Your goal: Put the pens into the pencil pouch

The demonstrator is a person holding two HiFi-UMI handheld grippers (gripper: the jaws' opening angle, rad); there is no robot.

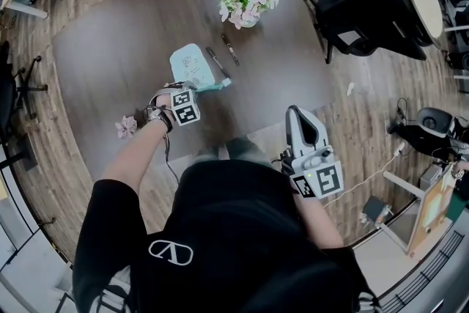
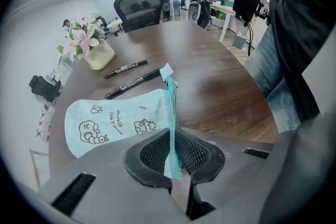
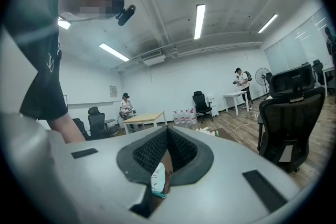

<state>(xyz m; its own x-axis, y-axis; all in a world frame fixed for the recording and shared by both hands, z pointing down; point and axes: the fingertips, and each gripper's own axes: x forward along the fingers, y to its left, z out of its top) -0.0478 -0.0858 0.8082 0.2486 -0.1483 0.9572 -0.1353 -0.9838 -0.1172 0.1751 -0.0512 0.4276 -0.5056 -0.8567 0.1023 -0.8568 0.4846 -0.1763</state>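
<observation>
Pinching the pencil pouch point(image 2: 113, 120) by its green zipper edge with the left gripper point(image 2: 172, 157). Holding the right gripper point(image 3: 167, 136) pressed together, empty. Finding both pens point(image 2: 132, 83) lying on the table point(image 2: 220, 86), at 12 o'clock from the pouch in the left gripper view.

Head view looked steeply down on the table point(image 1: 110, 48), left gripper view sat close over the shared pencil pouch point(image 2: 115, 120), right gripper view faced the room.
</observation>
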